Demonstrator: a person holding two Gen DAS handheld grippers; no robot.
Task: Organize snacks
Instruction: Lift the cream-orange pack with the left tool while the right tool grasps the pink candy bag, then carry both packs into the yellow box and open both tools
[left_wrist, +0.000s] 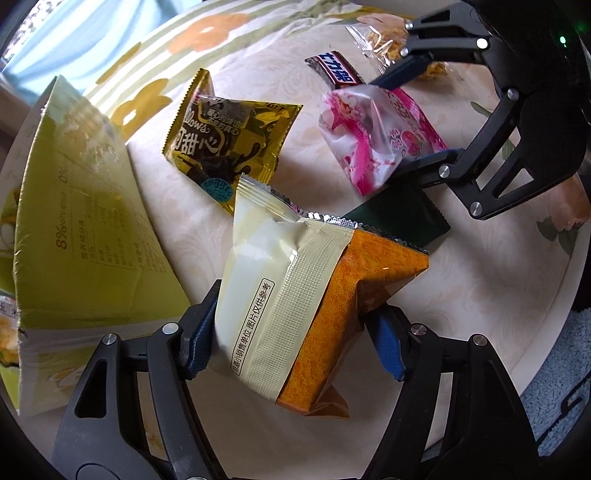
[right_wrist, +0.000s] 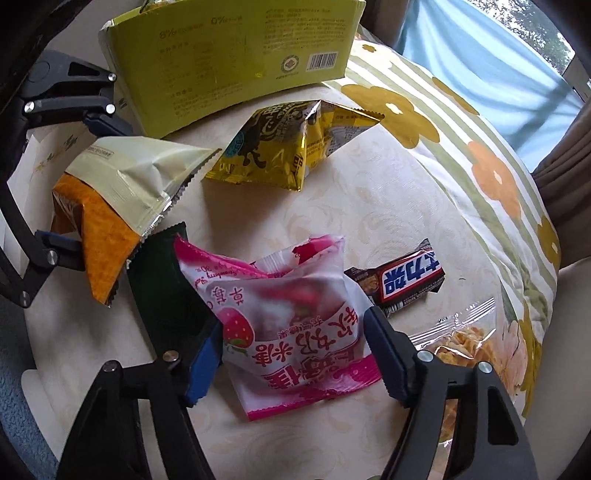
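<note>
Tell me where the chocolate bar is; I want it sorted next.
In the right wrist view the chocolate bar lies right of centre, beside the pink strawberry packet, above the clear noodle bag.

- The dark green packet (left_wrist: 402, 218) lies mostly under the cream-and-orange packet (left_wrist: 295, 295) and the pink strawberry packet (left_wrist: 373, 136); no print on it shows.
- The clear bag of yellow crisps (right_wrist: 461, 339) is partly behind the right claw's arm, its lower end hidden; in the left wrist view only a corner shows.
- The chocolate bar (right_wrist: 402, 280) has one end tucked behind the pink strawberry packet.
- The green box (left_wrist: 88, 229) is cut off by the left edge; its small print is too blurred to read.
- The far side of the left claw's (left_wrist: 291, 336) packet is hidden.
- The window (right_wrist: 535, 22) beyond the blue curtain (right_wrist: 480, 74) is cut off at the corner, its view a blur.
</note>
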